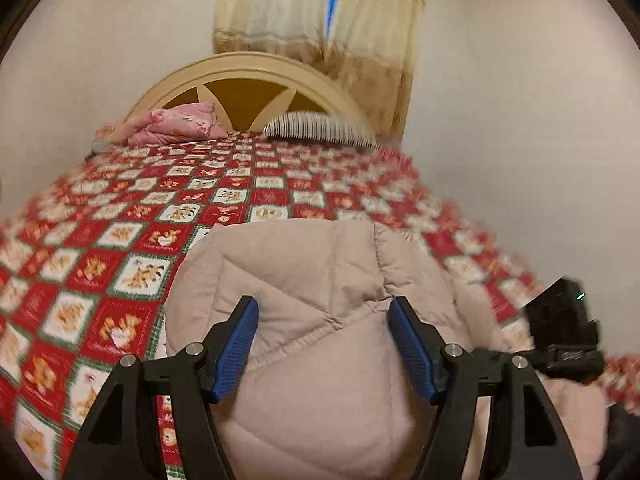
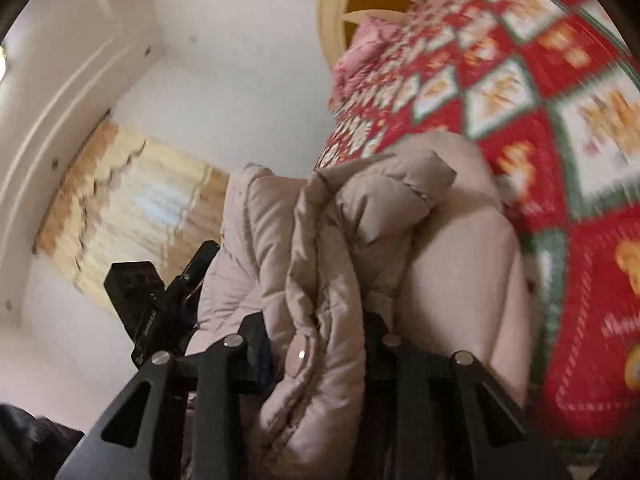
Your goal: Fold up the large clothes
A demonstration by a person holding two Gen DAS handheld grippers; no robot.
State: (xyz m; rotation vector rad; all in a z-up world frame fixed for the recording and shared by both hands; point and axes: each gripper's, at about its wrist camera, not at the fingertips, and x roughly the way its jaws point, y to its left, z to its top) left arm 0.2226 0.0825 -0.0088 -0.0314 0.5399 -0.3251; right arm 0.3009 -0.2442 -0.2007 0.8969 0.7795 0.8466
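Left wrist view, nearest first: my left gripper (image 1: pixel 323 316) hangs over the puffy beige jacket (image 1: pixel 320 280), jaws wide apart, blue pads (image 1: pixel 240 344) on either side of a quilted panel. I cannot tell if the pads touch the fabric; nothing sits clamped between them. The jacket lies bunched on the bed (image 1: pixel 120 240), at the near edge, on a red and white patchwork quilt with bear squares. At the right margin I see the black body of my right gripper (image 1: pixel 568 332), low beside the jacket.

Right wrist view: jaws drawn in close on a thick fold of the jacket (image 2: pixel 320 300), which fills the gap and hides the pads almost fully. A small snap button (image 2: pixel 301 354) shows on the pinched fold. The jacket bulges up ahead of the right gripper (image 2: pixel 316 336), sleeve and body crumpled together. The left gripper (image 2: pixel 160 304) sits just to the left of the fabric. This view is rolled and motion-blurred, with the quilt at the right.

Farther off: pink floral pillow (image 1: pixel 180 124) and a striped grey-white pillow (image 1: pixel 320 126) at the head of the bed, both against a cream arched headboard (image 1: pixel 248 76). Behind it, a beige curtain (image 1: pixel 320 20) on a pale wall.
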